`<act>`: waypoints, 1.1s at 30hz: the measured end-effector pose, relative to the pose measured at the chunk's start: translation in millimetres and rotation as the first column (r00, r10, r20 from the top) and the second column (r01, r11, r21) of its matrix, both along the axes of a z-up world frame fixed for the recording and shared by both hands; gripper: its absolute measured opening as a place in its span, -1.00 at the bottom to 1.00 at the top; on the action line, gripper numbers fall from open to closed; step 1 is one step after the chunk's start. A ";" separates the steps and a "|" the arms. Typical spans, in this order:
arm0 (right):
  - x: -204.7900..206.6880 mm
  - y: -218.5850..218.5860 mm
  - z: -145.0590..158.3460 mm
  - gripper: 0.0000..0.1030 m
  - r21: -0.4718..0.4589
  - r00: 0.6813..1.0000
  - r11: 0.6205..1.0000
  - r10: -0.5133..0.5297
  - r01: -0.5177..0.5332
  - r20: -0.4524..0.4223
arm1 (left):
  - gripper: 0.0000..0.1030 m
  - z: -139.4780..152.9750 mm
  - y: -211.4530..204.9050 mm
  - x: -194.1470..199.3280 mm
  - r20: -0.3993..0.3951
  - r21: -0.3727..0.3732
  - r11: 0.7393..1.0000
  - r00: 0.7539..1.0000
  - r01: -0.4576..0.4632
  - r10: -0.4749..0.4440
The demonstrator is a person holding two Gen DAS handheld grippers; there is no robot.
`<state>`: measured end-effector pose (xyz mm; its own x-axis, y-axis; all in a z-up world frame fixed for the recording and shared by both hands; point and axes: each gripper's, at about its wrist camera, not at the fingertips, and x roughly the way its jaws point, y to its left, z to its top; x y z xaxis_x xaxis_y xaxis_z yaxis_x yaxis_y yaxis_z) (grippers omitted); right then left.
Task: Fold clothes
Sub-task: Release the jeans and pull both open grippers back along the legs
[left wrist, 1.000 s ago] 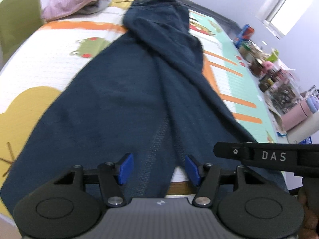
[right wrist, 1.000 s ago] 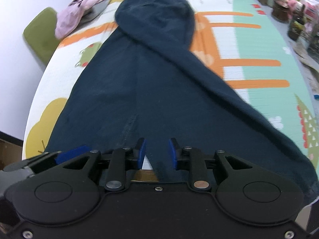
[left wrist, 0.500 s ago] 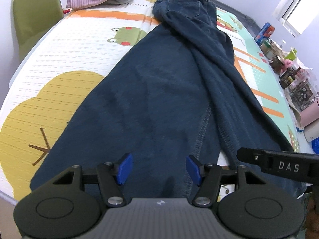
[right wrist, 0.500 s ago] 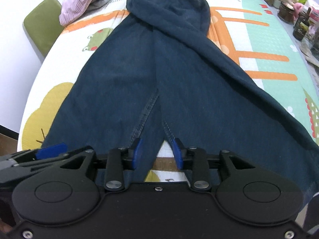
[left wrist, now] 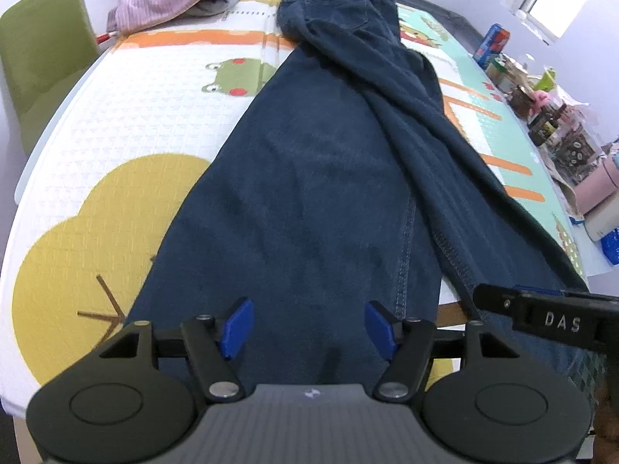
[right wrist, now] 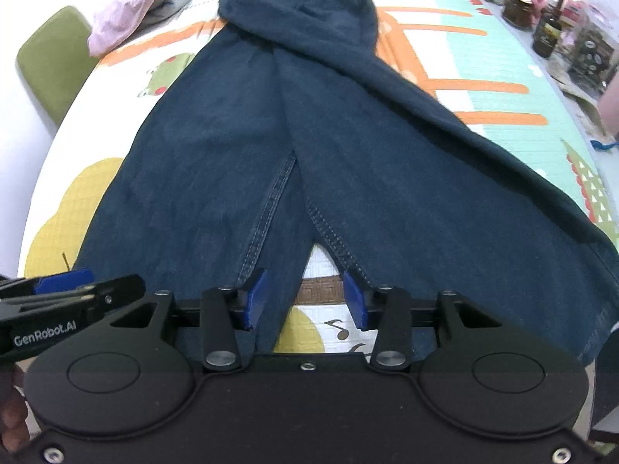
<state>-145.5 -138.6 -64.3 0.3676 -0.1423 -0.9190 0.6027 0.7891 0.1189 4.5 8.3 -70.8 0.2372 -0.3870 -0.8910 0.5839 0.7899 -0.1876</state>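
Both tongs, our left gripper [left wrist: 305, 326] and right gripper [right wrist: 305, 301], are opening with nothing pinched above the jeans [left wrist: 329, 193] spread on the mat [left wrist: 154, 123], so we risk grabbing only one layer at the hems.

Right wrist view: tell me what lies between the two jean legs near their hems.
Bare mat; the jeans legs part there, right wrist view.
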 end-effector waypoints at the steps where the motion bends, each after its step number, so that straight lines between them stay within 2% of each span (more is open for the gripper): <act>1: 1.5 -0.5 3.7 -0.19 -0.006 1.000 1.000 -0.007 0.007 0.005 | 0.32 2.3 -0.3 2.0 0.002 -0.006 1.000 1.000 0.006 -0.006; 8: 22.6 -10.8 38.7 -0.12 -0.063 0.999 0.998 -0.017 0.020 0.048 | 0.37 32.7 -21.9 19.8 0.043 -0.053 0.997 0.998 0.050 -0.048; 13: 54.5 -37.9 66.1 -0.08 -0.088 0.996 0.996 0.013 -0.006 0.087 | 0.46 52.8 -56.1 39.9 0.074 -0.073 0.996 0.996 0.053 -0.048; 18: 94.1 -73.9 82.5 -0.07 -0.112 0.992 0.992 0.064 -0.052 0.109 | 0.47 57.7 -95.1 63.1 0.080 -0.079 0.997 0.997 0.022 -0.016; 24: 137.9 -125.4 88.0 -0.07 -0.113 0.985 0.987 0.130 -0.117 0.115 | 0.47 58.2 -140.0 94.1 0.069 -0.068 0.997 0.996 -0.047 0.051; 33: 186.1 -179.5 80.9 -0.07 -0.079 0.976 0.982 0.178 -0.169 0.129 | 0.47 50.9 -175.7 124.7 0.046 -0.043 0.994 0.994 -0.099 0.101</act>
